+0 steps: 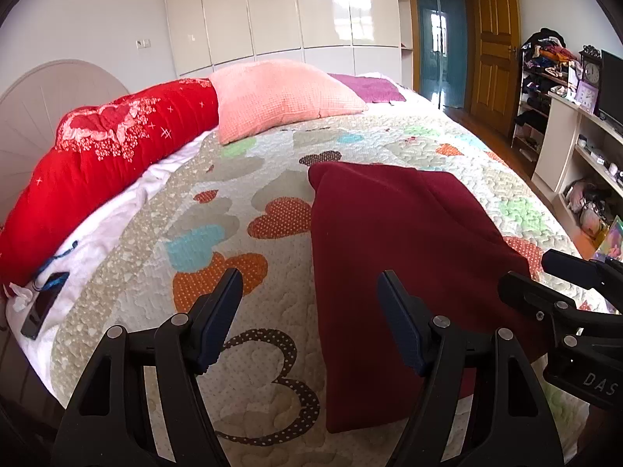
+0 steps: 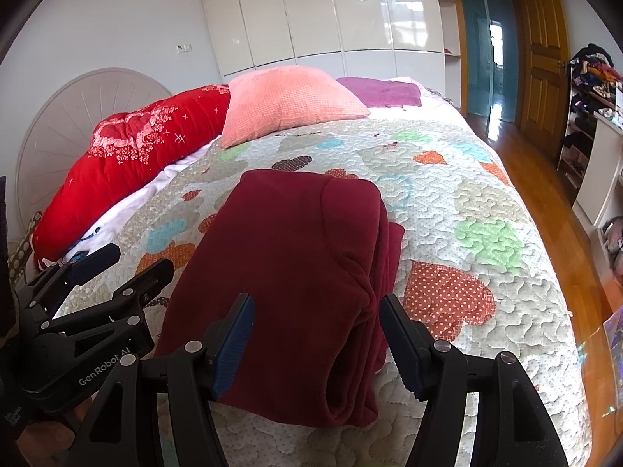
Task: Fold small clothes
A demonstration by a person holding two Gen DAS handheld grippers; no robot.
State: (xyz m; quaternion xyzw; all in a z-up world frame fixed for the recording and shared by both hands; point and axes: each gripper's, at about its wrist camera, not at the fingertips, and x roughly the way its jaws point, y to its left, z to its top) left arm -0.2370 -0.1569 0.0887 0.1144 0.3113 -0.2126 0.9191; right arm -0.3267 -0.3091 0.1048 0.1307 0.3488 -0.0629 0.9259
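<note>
A dark red garment lies folded into a long rectangle on the heart-patterned quilt. In the right wrist view the garment shows stacked folded layers along its right side. My left gripper is open above the garment's left edge, one finger over the quilt and the other over the cloth. My right gripper is open low over the garment's near right part, its fingers on either side of the folded edge, and no pad visibly presses the cloth. Each gripper shows in the other's view: the right gripper, the left gripper.
A red bolster, a pink pillow and a purple cloth lie at the head of the bed. A dark phone rests on the white sheet at the left. Shelves and wooden floor lie to the right.
</note>
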